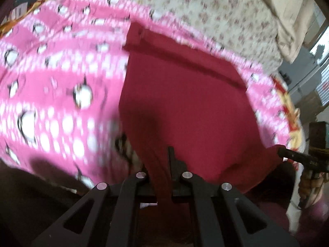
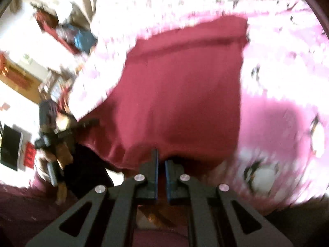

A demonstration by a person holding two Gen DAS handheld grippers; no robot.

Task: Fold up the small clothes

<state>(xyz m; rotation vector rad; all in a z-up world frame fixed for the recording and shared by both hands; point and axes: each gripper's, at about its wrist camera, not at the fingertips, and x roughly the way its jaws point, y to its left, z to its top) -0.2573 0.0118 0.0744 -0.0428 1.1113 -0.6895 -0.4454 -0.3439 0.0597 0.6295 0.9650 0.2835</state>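
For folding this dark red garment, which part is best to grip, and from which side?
Grip the dark red garment at its near hem, one corner per gripper, coming from the near side. That edge lies nearest, and the left gripper and right gripper already pinch it there.

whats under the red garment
The red garment lies on a pink penguin-print blanket, over a floral sheet. Whatever sits directly beneath the garment is covered.

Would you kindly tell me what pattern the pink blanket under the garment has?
The pink blanket carries penguins and white dots, clearest in the left wrist view.
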